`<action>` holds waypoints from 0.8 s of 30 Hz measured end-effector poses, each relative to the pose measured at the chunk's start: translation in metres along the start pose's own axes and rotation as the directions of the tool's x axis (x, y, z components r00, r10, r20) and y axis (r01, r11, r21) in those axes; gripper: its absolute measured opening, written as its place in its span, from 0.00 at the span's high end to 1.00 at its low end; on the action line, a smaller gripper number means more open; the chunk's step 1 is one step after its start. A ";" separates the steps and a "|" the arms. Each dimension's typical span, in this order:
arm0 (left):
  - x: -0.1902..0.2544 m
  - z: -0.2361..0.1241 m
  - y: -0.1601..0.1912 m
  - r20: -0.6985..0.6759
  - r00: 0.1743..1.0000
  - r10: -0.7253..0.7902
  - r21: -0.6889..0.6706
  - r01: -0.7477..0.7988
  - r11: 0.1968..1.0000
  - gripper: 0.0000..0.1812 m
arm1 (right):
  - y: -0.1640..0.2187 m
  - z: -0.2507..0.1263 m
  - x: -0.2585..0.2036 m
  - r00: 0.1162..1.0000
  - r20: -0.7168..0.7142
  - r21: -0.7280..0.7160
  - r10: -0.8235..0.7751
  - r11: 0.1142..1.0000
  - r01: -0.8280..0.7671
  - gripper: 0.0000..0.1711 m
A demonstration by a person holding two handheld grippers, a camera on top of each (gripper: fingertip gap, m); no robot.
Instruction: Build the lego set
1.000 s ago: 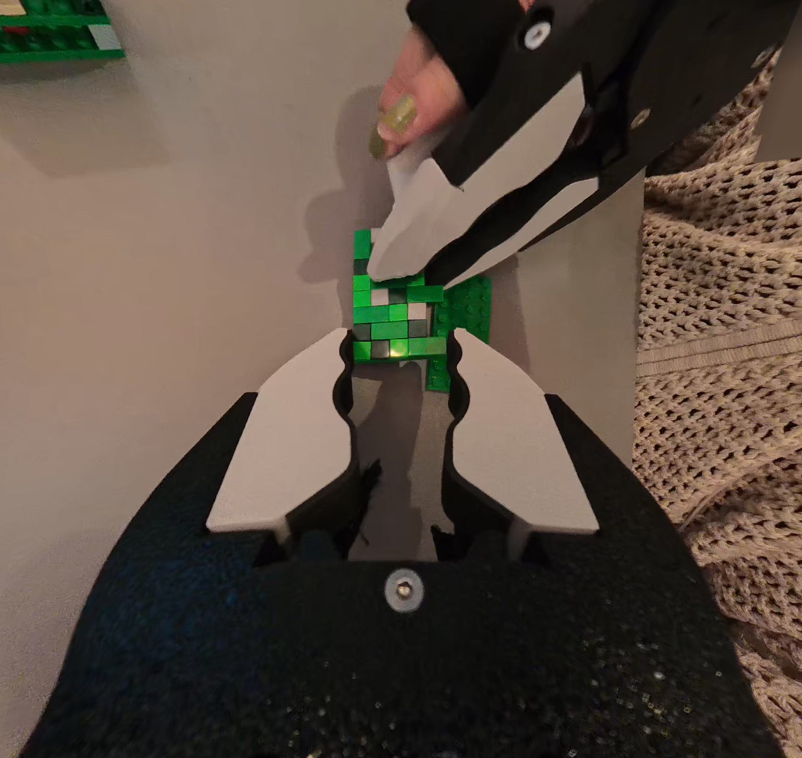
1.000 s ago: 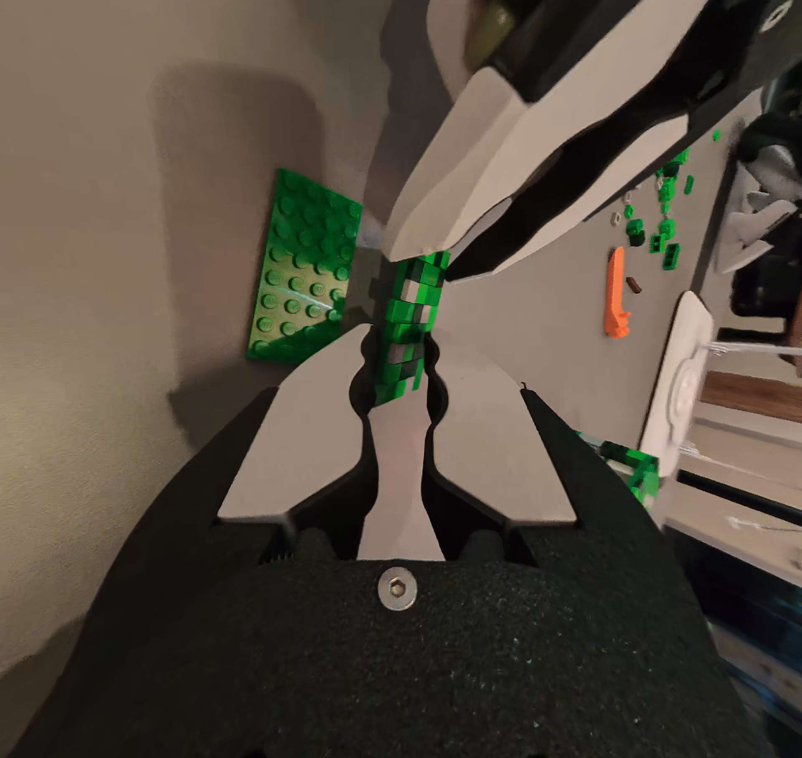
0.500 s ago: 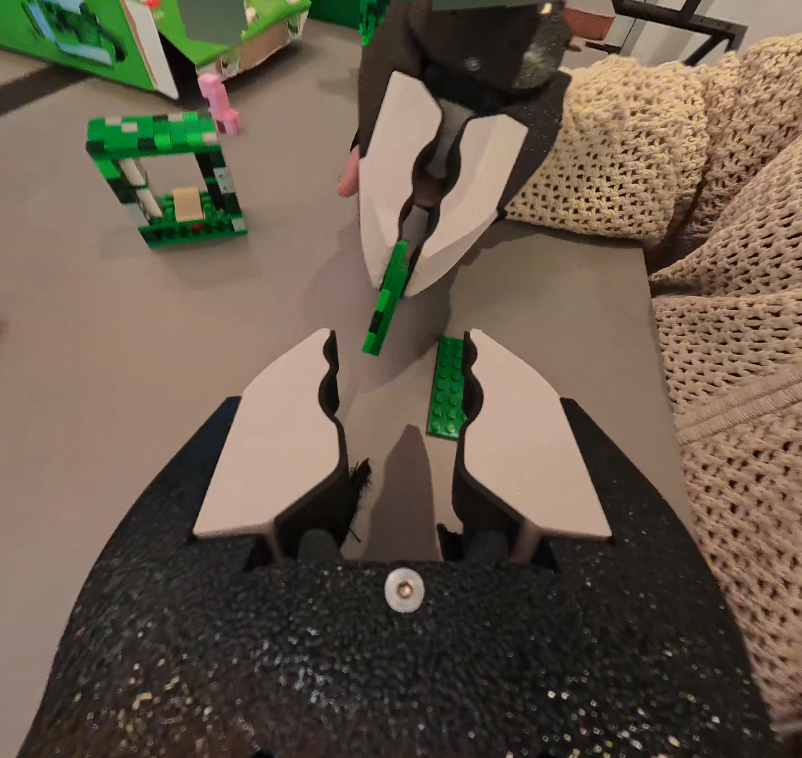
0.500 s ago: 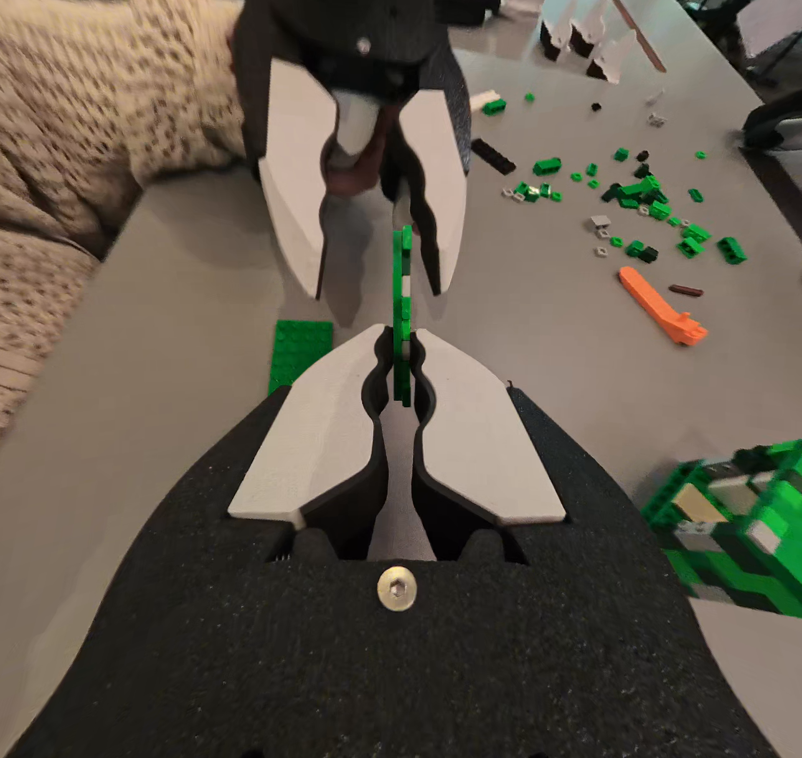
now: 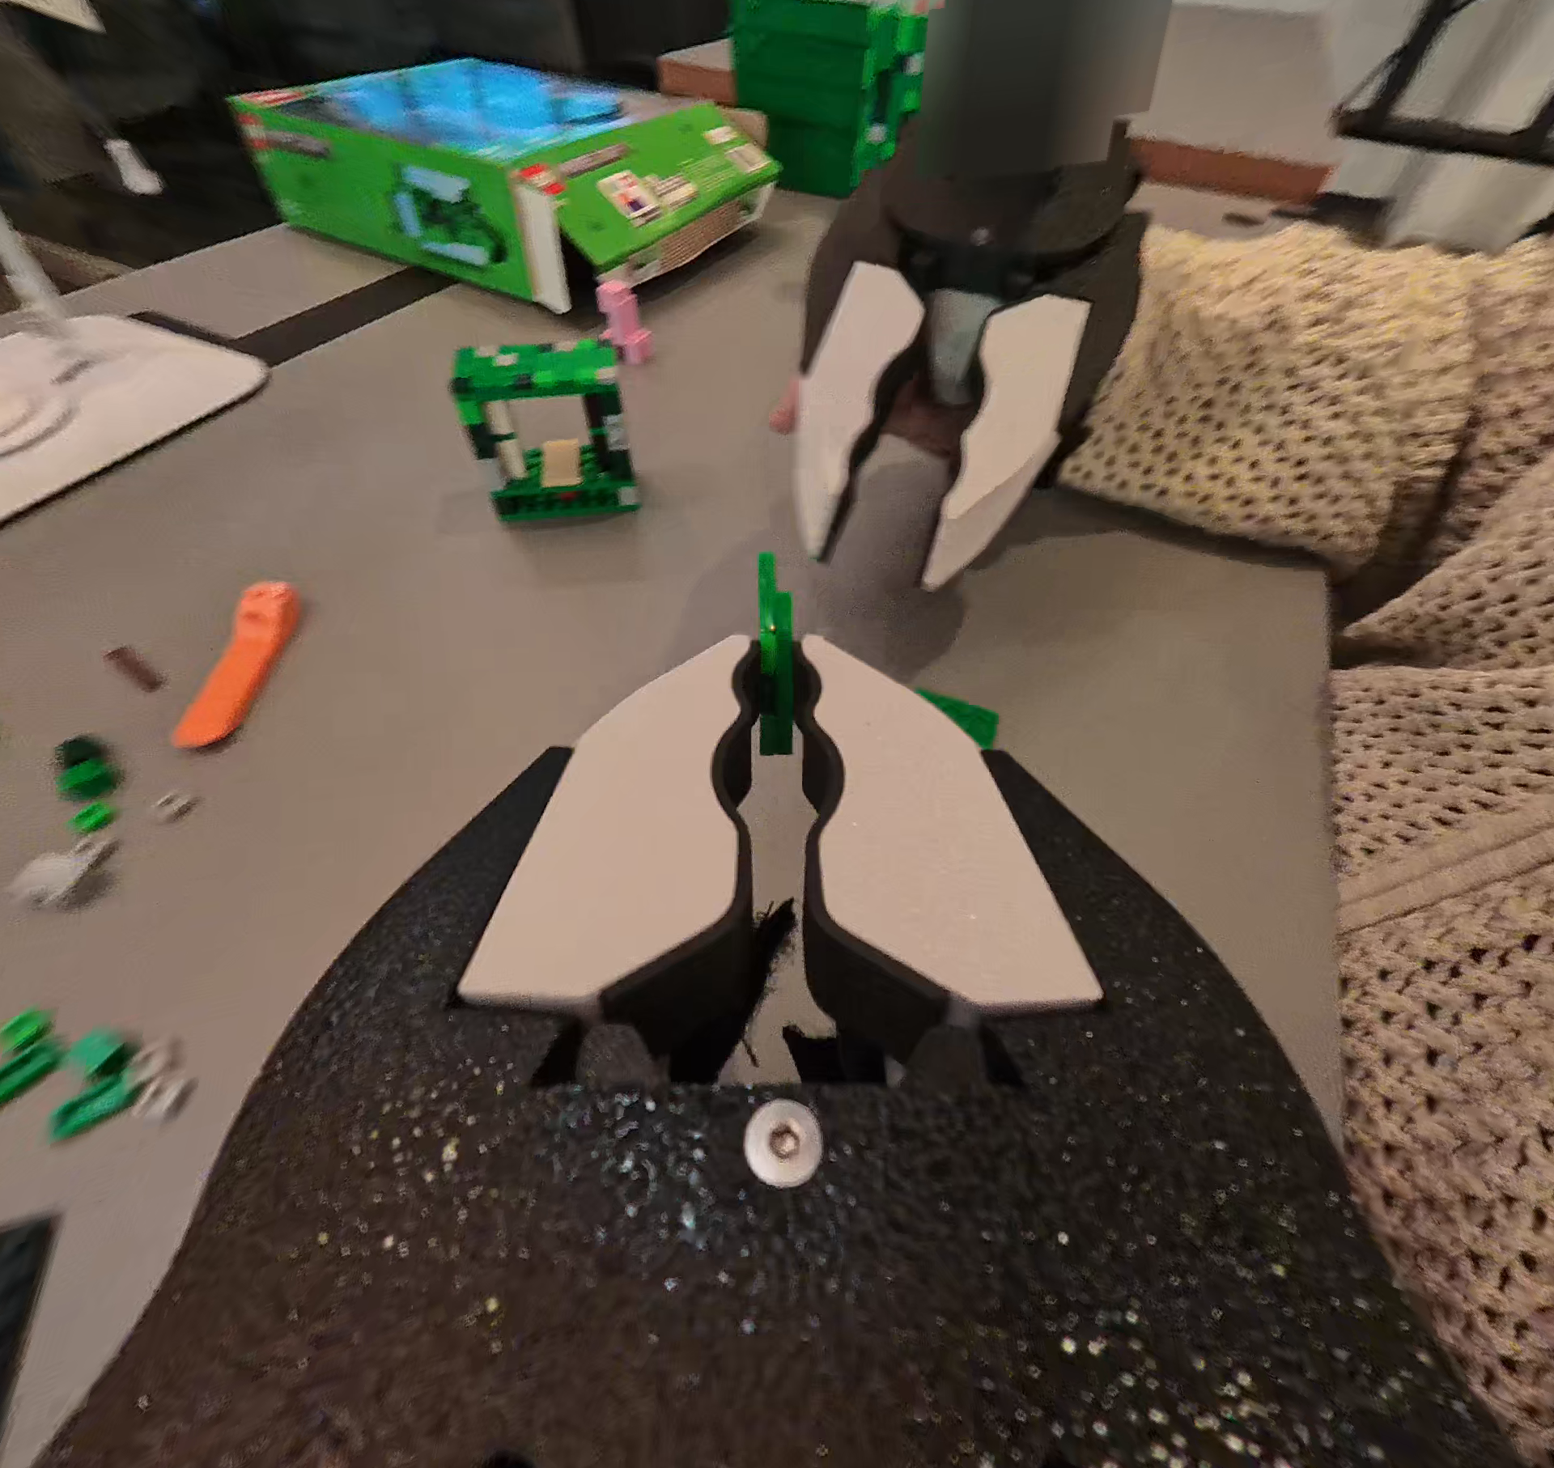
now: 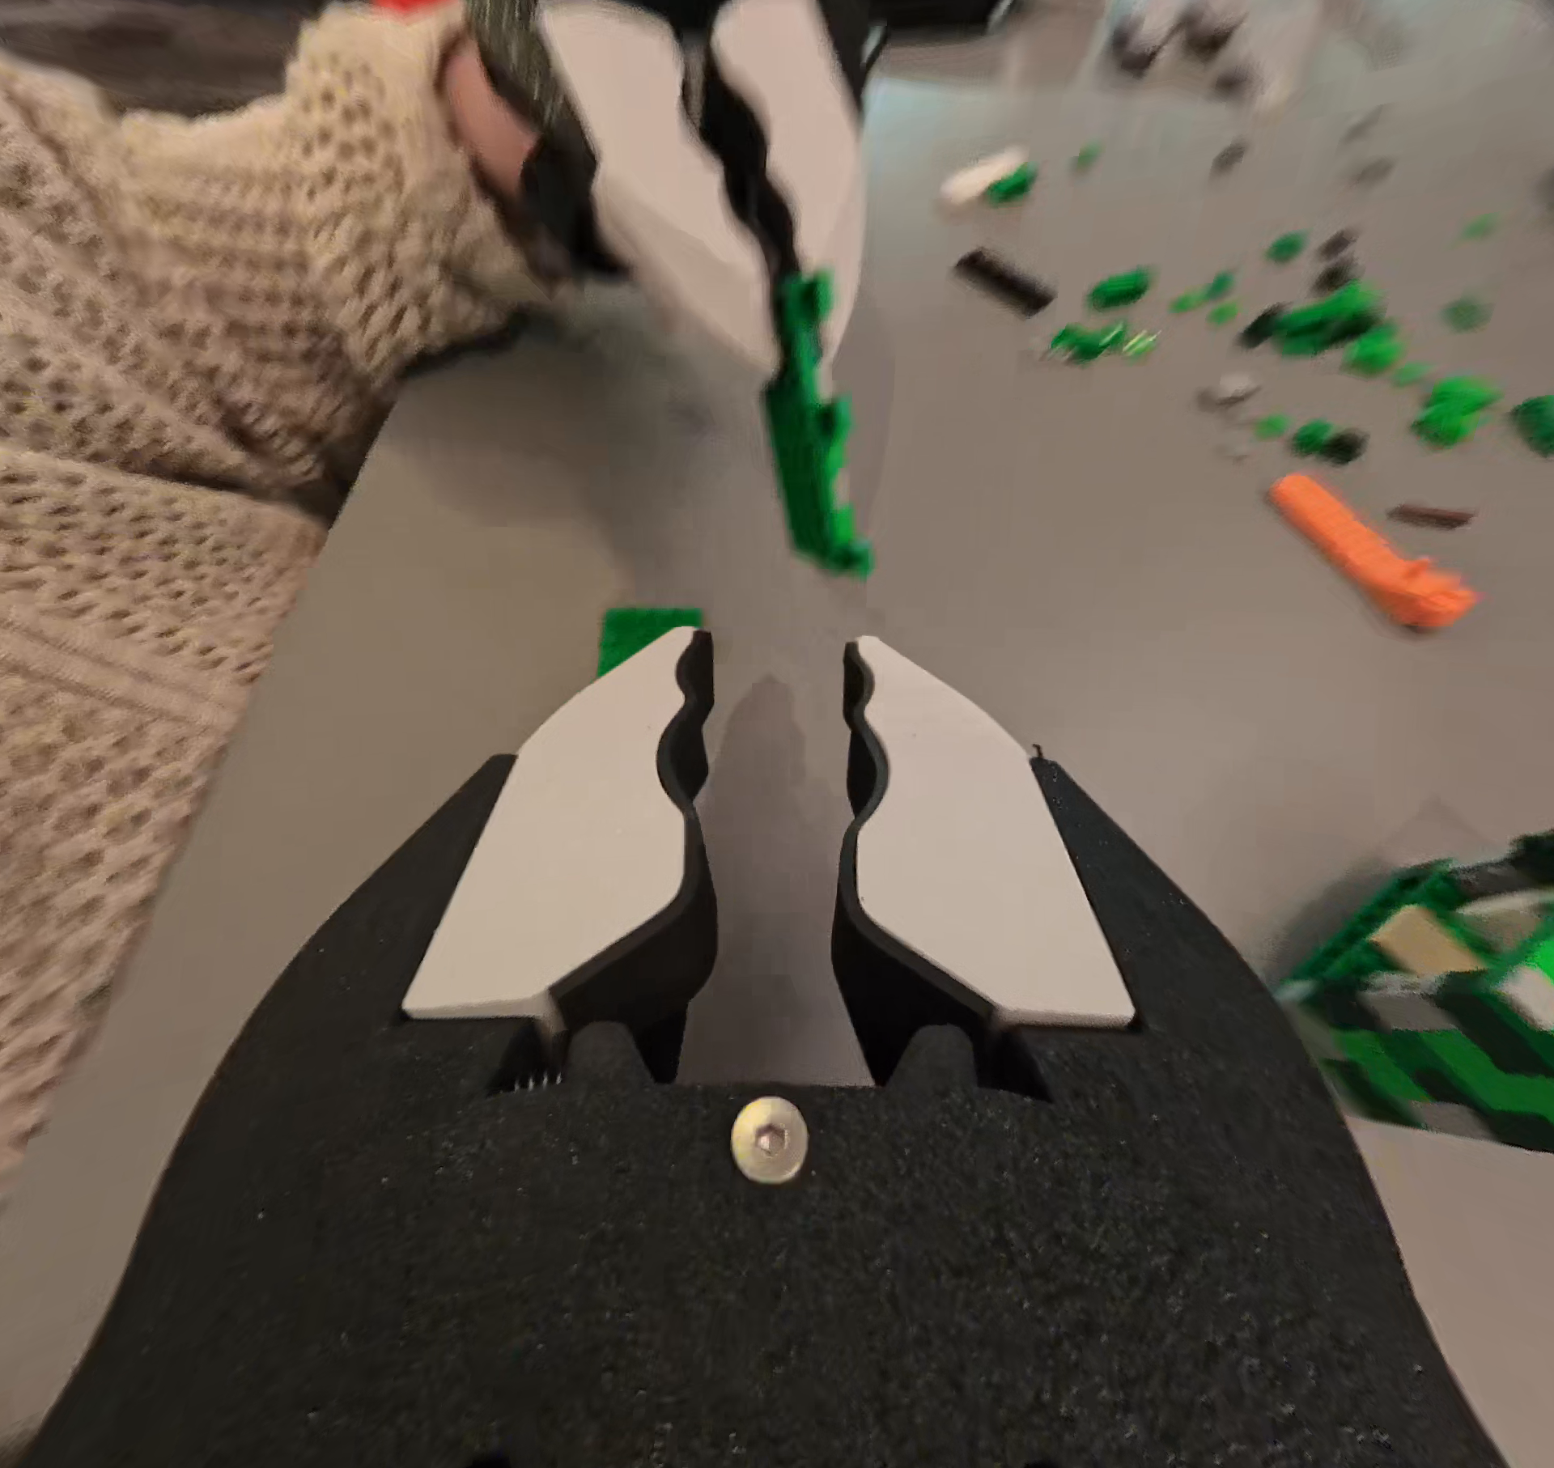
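Above grey table (image 5: 420,671): left fingers (image 5: 656,755) pinching panel (image 5: 774,671).

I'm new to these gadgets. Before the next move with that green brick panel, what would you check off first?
1. Left gripper shut on the green panel: ok.
2. Right gripper open and apart from the panel: ok.
3. Green baseplate lying flat on the table, partly hidden behind a right finger: ok.
4. Which way the panel's studs face: cannot tell, as it is edge-on in the left wrist view and blurred in the right.
5. Square frame build standing upright, off to the side: ok.
6. Orange tool lying clear of both grippers: ok.
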State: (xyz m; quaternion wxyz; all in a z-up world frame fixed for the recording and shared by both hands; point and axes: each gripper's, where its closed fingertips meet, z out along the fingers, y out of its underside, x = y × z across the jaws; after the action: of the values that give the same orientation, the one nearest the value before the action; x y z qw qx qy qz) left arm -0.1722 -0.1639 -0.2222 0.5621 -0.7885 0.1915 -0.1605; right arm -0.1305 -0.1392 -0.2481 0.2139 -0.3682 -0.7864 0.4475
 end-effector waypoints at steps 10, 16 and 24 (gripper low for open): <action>-0.004 -0.038 0.017 0.227 0.973 -0.037 -0.192 0.083 0.978 0.97 | 0.052 0.034 -0.037 0.987 0.154 -0.536 -0.042 0.836 0.119 0.72; 0.001 -0.034 0.020 0.186 0.982 -0.013 -0.240 0.058 0.969 0.97 | 0.057 0.031 -0.042 0.985 0.139 -0.562 -0.104 0.811 0.165 0.81; 0.006 -0.022 0.039 0.096 0.994 0.059 -0.484 -0.005 0.875 0.97 | 0.052 0.021 -0.035 0.993 0.074 -0.480 -0.095 0.869 0.120 0.75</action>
State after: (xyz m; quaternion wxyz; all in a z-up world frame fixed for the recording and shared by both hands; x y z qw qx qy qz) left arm -0.1815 -0.1961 -0.2517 0.3596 -0.9080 0.2078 -0.0556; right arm -0.1019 -0.1599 -0.3037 0.1207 -0.3547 -0.8974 0.2331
